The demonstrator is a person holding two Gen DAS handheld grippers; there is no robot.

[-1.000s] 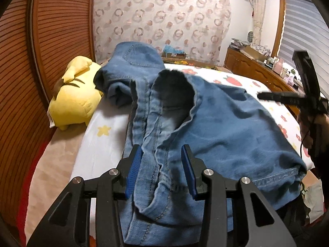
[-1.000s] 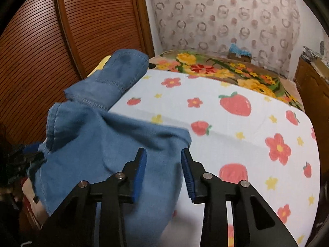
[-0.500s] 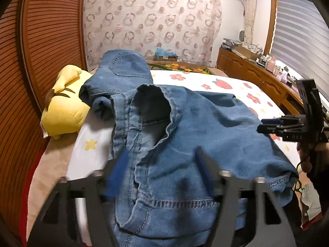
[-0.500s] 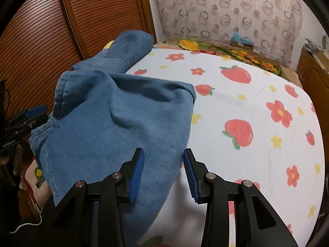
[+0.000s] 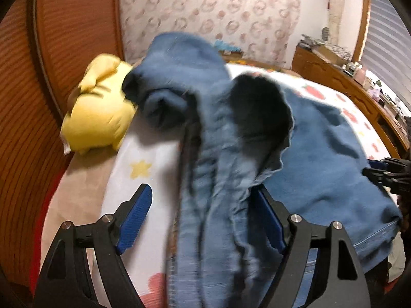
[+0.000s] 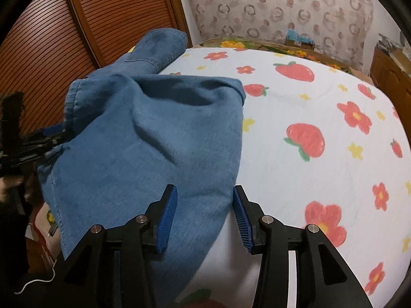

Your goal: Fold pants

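Plush (image 5: 100,118) touches jeans (image 5: 231,169) between open left tongs (image 5: 203,220).

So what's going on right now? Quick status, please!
Left gripper open, straddling a bunched ridge of the jeans. Right gripper open over the jeans' edge, holding nothing. Jeans rumpled on the bed, unfolded; yellow plush toy lies beside them.

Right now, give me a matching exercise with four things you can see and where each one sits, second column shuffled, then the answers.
Things:
1. jeans
2. yellow plush toy
3. left gripper
4. right gripper

Places or states:
A. open, at the jeans' edge beside the strawberry bedsheet
B. against the wooden slatted door, beside the jeans
C. open, bunched denim between its fingers
D. crumpled, spread over the bed's near corner

Pairs: 1-D, 2-B, 3-C, 4-A
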